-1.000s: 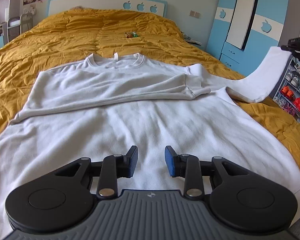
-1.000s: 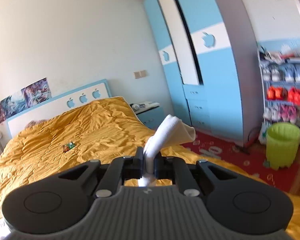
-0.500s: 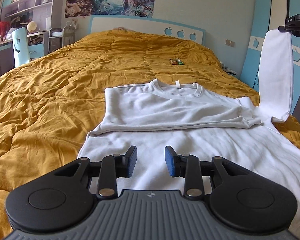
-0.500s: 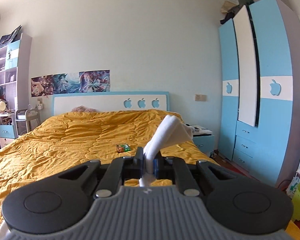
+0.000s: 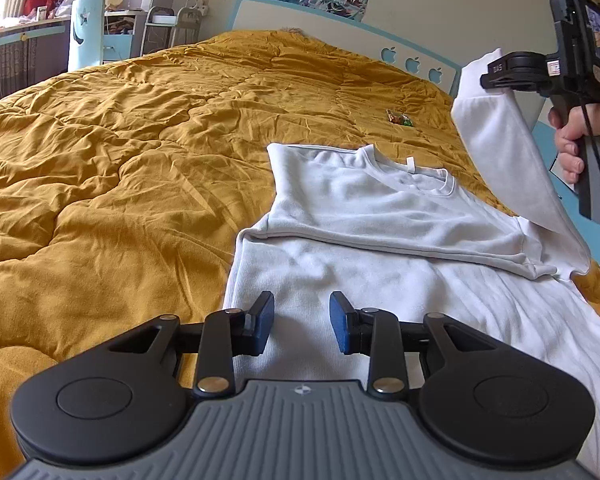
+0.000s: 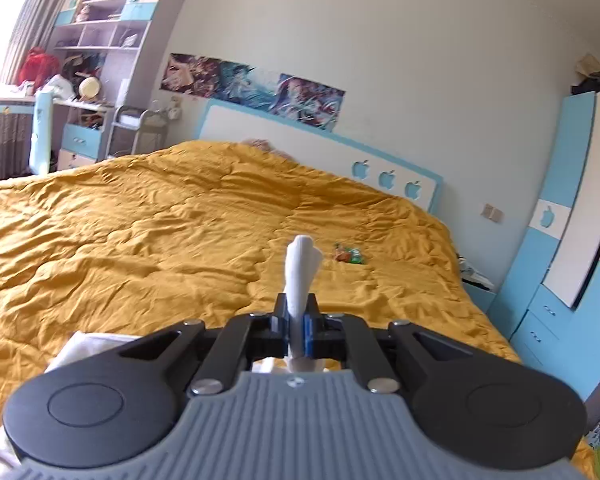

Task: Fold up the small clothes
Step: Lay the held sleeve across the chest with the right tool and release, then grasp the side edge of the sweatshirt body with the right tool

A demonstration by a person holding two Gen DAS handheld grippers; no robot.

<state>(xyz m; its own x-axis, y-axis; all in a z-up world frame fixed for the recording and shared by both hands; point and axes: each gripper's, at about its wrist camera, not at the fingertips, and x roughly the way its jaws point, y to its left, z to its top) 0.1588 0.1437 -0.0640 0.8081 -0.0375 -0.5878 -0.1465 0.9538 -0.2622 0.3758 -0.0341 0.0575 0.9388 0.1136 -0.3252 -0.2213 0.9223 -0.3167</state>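
Left wrist view: a white sweatshirt (image 5: 380, 248) lies on the mustard bedspread (image 5: 120, 140), 1 sleeve (image 5: 400, 232) already folded across its chest. At 2 o'clock the right gripper (image 6: 298, 326), jaws just tightened, pinches the other sleeve (image 5: 504, 152), lifted and unfolded. Left gripper (image 5: 302, 322) hovers, jaws parted, empty.

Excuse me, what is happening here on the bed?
A person is folding a white sweatshirt spread on a bed with a yellow quilt. One sleeve is already folded across the chest. The right gripper is shut on the other sleeve and holds it up in the air. The left gripper hangs open over the hem, holding nothing.
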